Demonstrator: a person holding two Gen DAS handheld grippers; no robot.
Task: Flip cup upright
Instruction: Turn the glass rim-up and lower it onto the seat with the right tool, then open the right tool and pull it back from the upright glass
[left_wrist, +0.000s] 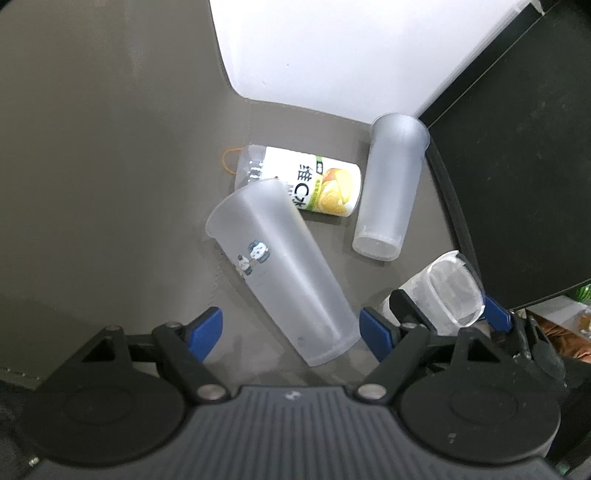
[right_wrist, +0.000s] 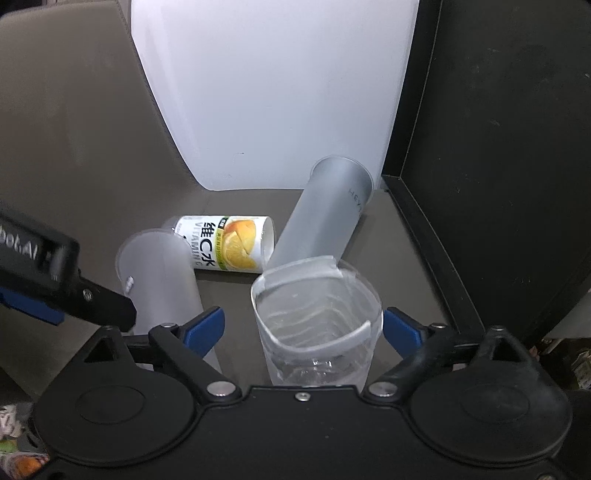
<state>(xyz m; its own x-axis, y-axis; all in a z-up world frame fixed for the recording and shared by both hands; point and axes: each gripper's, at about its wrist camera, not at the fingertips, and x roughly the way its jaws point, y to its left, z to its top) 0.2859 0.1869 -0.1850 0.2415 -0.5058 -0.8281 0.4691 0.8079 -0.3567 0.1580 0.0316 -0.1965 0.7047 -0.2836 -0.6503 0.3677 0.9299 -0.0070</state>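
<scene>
While the left hand-held gripper hangs above the grey-brown surface with its blue-tipped fingers spread wide and holding nothing, a tall frosted translucent plastic cup with a small cartoon sticker lies on its side between and just ahead of those fingers, its closed base toward the gripper and its open rim pointing away. The right hand-held gripper is also spread open, and between its fingers stands a clear, thin-walled plastic cup with a torn white-edged rim, mouth up; whether either blue pad touches its wall cannot be told. Beyond the sticker cup, a clear bottle with a white label showing orange slices lies on its side, its end close to the sticker cup's rim. To the right of the bottle, a plain frosted grey plastic tumbler also lies on its side, its open mouth facing the white panel at the back and its base toward the clear cup. A black panel borders the surface on the right.
</scene>
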